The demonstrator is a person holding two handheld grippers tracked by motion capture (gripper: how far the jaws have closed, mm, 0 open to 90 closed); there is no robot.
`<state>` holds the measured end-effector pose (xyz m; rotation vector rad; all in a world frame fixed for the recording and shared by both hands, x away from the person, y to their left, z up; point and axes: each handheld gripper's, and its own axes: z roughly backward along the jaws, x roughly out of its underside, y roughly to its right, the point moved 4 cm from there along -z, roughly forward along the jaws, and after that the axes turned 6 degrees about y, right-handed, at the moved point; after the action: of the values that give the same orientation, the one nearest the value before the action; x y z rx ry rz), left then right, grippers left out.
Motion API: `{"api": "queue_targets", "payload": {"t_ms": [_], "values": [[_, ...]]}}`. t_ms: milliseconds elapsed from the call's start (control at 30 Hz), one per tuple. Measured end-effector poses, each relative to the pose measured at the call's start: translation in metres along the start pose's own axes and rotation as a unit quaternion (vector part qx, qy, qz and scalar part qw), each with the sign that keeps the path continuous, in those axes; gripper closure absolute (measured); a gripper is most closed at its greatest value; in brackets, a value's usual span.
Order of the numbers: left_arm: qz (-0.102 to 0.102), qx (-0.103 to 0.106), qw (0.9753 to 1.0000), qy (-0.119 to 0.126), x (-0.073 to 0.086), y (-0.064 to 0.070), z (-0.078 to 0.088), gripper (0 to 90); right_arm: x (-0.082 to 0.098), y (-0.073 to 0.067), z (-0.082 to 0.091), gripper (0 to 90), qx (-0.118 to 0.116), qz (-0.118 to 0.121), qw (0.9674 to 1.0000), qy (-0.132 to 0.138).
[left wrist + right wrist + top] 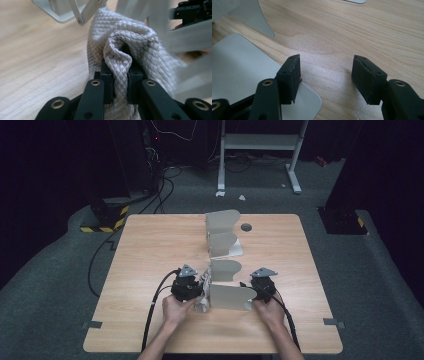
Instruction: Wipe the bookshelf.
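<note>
Pinching one cloth: left gripper jaws; right gripper jaws spread; four dividers.

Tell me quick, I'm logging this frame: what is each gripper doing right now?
Left gripper: shut on the white woven cloth.
Right gripper: open, holding nothing, beside the grey metal rack.

Two claws are counted on one wooden desk: the left claw and the right claw, each carried by one hand. One quilted white cloth is seen. One grey metal rack is counted, and four curved divider plates are made out on it in the high view. One round grey grommet is set in the desk.
</note>
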<state>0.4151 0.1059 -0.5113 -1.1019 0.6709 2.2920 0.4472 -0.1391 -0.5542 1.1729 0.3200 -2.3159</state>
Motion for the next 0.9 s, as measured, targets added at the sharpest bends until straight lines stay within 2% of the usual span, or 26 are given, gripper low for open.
{"api": "queue_targets", "payload": {"t_ms": [67,100,133,167,233,300,367,467,533,600,667,733,767,900], "values": [[0.004,0.001,0.9999,-0.012,-0.003,-0.005,-0.005,79.3,0.0,0.0,0.0,40.5,-0.003,0.0,1.0,0.0],[0.01,0.005,0.9999,-0.012,-0.006,-0.006,-0.006,79.2,0.0,0.0,-0.001,40.5,-0.003,0.0,1.0,0.0],[0.008,0.006,0.9999,-0.012,-0.009,-0.006,-0.006,79.2,-0.001,0.0,-0.001,40.4,-0.003,0.0,1.0,0.0],[0.001,0.002,1.0,-0.007,-0.013,-0.004,-0.004,79.2,-0.001,0.0,-0.001,40.4,-0.003,0.001,1.0,0.0],[0.003,0.007,0.9999,0.014,-0.021,-0.001,0.002,79.3,-0.001,0.0,-0.001,40.4,-0.003,0.0,1.0,0.0],[-0.021,-0.002,0.9994,0.028,-0.03,0.004,0.01,79.4,-0.001,0.0,-0.001,40.5,-0.002,0.0,1.0,0.0],[-0.027,-0.005,0.9989,0.039,-0.039,0.007,0.018,79.7,0.0,0.0,0.0,40.5,-0.001,-0.001,1.0,-0.001],[-0.022,-0.006,0.9984,0.052,-0.043,0.008,0.023,79.9,0.0,-0.001,0.0,40.5,0.001,-0.001,1.0,-0.001],[-0.027,-0.009,0.9981,0.054,-0.047,0.01,0.025,79.9,0.0,-0.001,0.0,40.5,0.001,-0.001,1.0,-0.001],[-0.037,-0.017,0.9977,0.055,-0.052,0.012,0.028,79.8,0.0,-0.001,0.0,40.4,-0.001,-0.001,1.0,-0.001],[-0.047,-0.02,0.9965,0.066,-0.063,0.015,0.036,79.8,0.0,0.0,-0.001,40.4,-0.002,0.0,1.0,0.0],[-0.049,-0.02,0.9953,0.081,-0.072,0.018,0.043,79.7,-0.001,0.0,-0.001,40.4,-0.004,0.002,1.0,0.0],[-0.053,-0.026,0.9938,0.094,-0.079,0.022,0.05,79.7,-0.001,0.0,-0.002,40.4,-0.005,0.003,1.0,0.0],[-0.076,-0.028,0.9925,0.092,-0.091,0.025,0.054,79.4,-0.001,-0.001,-0.001,40.4,-0.006,0.004,1.0,0.0]]}}
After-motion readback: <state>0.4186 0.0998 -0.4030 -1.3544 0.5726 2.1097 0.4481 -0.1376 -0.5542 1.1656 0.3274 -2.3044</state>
